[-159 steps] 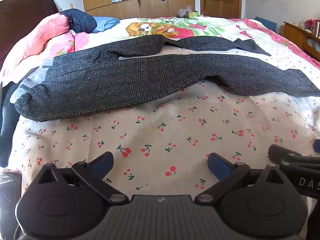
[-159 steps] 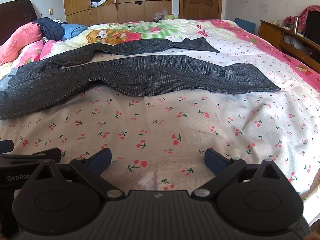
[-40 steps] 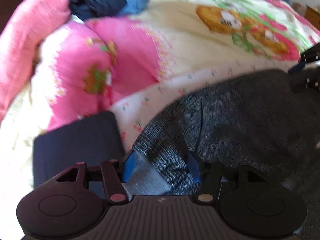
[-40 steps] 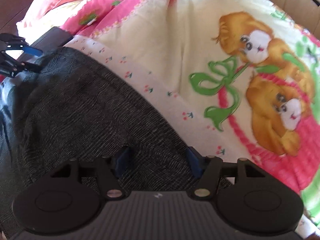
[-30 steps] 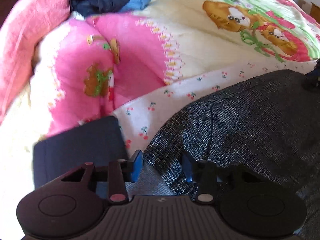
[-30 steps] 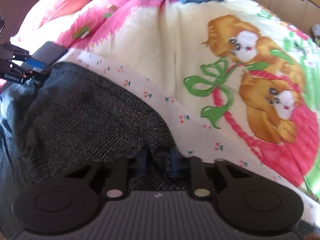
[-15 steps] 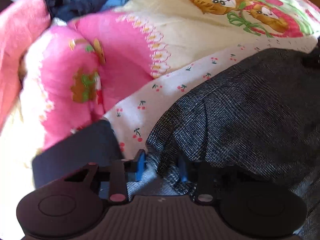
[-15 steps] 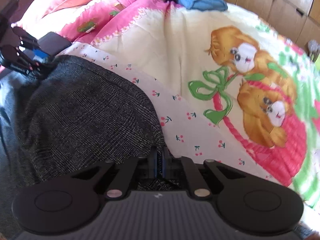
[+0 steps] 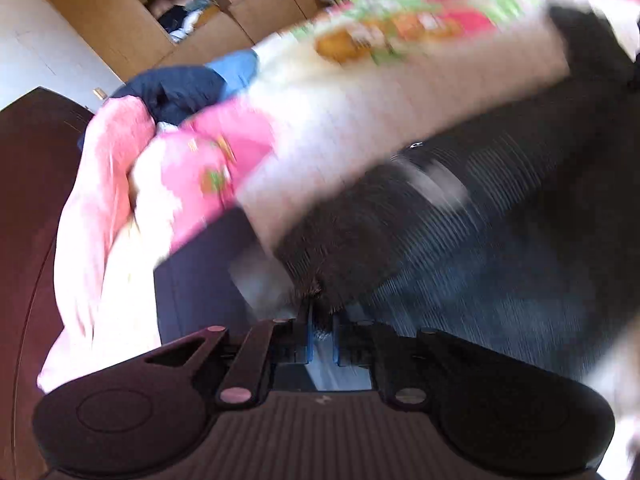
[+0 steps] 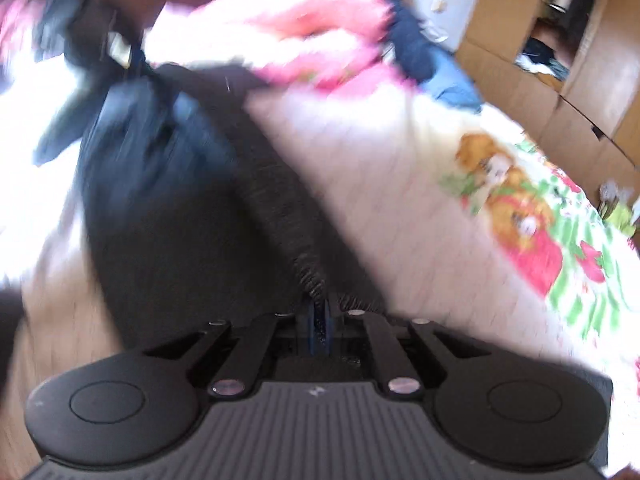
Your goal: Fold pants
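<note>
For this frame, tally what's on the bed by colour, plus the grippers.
Dark grey: 1, pants
Pink: 1, pillow
Navy: 1, bundle
Light blue: 1, cloth
Patterned: 1, quilt
Black grippers: 2, left gripper, right gripper, each shut on the pants
Total: 7

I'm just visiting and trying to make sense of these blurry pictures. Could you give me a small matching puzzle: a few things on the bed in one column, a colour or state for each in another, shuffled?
Things:
1. pants
2. left tool
3. pillow
4. cartoon quilt

Descriptions:
A. pink, bunched near the dark headboard
B. dark grey weave, pinched at two spots
C. printed with orange bear-like figures and green
D. shut on a bunch of dark cloth

Pairs: 1-B, 2-D, 3-A, 4-C
</note>
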Demonstrator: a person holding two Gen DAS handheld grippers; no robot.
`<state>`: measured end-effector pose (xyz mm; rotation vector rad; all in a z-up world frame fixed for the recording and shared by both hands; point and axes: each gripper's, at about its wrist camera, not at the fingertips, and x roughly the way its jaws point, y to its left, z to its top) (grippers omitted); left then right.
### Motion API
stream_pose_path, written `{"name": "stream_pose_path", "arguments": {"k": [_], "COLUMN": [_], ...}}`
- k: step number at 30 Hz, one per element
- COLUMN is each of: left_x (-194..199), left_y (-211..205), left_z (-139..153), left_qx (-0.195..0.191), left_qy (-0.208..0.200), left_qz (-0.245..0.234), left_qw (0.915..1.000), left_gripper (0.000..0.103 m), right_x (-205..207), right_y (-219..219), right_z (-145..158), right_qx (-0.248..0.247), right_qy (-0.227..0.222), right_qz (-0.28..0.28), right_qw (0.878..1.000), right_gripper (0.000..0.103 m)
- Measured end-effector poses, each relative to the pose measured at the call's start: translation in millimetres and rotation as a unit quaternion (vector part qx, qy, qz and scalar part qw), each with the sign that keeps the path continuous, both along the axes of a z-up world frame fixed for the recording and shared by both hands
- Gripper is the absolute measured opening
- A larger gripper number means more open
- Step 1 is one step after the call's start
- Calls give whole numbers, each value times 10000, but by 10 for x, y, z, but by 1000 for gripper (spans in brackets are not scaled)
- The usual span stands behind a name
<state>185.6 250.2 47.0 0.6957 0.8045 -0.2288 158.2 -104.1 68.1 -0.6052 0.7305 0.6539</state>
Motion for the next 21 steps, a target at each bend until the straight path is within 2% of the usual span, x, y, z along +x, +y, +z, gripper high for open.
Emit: {"name": "stream_pose_path", "arguments": {"k": [2,5,9,11,14,17,19,21], "left_x": [-296,-505,-420,-457,-566,-759,-824,-862], "left_y": [-35,-64,7,53,64,5,-44,-83], "left_z": [-190,-282,-224,-228,-254,-336,-394,-430], "left_qx": [195,295,139,165,247,615,858,1025], "left_qy": [-104,-172,-417,-489,-654,-920,-1089,-1246], "left_qz": [-134,-232,-92,-166,-280,-497,-644,-787], "left_qw": [9997,9991,9990,9985,9972,9926,9882,9838], "left_gripper": [27,27,27,27,28,29,29,30], "right_x": [-286,-502,-672,-654,-637,-633,-628,-576], "right_y": [100,198,526,711,960,1191,1300,1396], "right_z": [-238,-255,-258,-312,-399,-570,-597,-588], "right_qx": [-579,-614,-1067,-1191,-1099,-1175,-1205,-1100], "right_qy": [-23,-142,-1001,-1120,-1085,-1081,-1222,-1193], "right_qz": [138,-23,382,659,1022,1350,1404,1308], "right_qw": [9982,9980,9885,9843,9827,9779,9751,9780], "right_gripper": [13,14,19,26,28,29,29,29]}}
